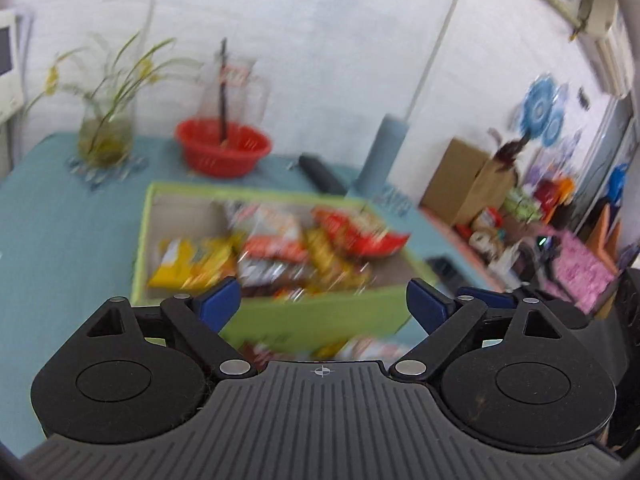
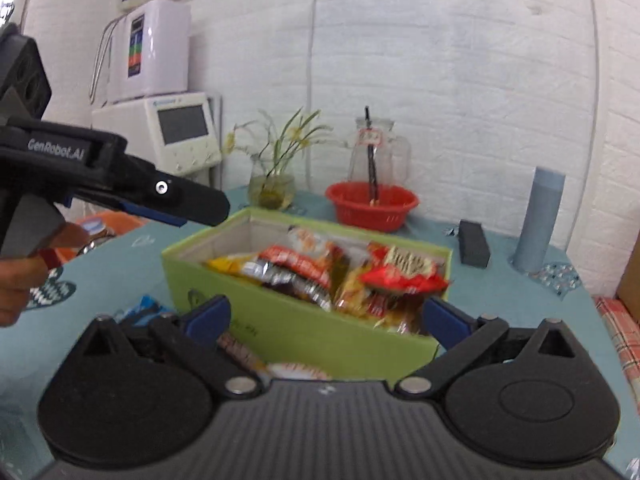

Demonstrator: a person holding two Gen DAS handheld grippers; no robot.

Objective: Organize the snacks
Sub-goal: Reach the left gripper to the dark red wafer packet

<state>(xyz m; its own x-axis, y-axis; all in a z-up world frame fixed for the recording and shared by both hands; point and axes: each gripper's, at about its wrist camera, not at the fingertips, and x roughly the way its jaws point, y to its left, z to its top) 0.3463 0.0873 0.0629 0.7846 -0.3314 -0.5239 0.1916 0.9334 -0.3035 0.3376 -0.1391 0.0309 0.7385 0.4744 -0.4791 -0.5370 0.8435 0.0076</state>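
Note:
A light green box [image 1: 320,318] [image 2: 304,330] on the teal tablecloth holds several snack packets: yellow ones [image 1: 192,262], red-and-white ones [image 2: 296,260] and a red bag [image 1: 360,228] [image 2: 404,270]. My left gripper [image 1: 322,304] stands open just before the box's near wall, nothing between its blue fingertips. My right gripper [image 2: 326,318] is open wide in front of the same box, also with nothing in it. More packets [image 2: 280,368] [image 1: 372,348] lie on the cloth between the box and the grippers. In the right wrist view the left gripper [image 2: 176,212] reaches in from the left, held by a hand [image 2: 20,284].
Behind the box stand a red basket [image 1: 224,148] [image 2: 372,202], a glass jug [image 2: 378,152], a vase of flowers [image 1: 106,128] [image 2: 272,184], a grey-blue cylinder [image 2: 538,224] and a black block [image 2: 474,242]. A cardboard box [image 1: 460,182] and clutter fill the right side.

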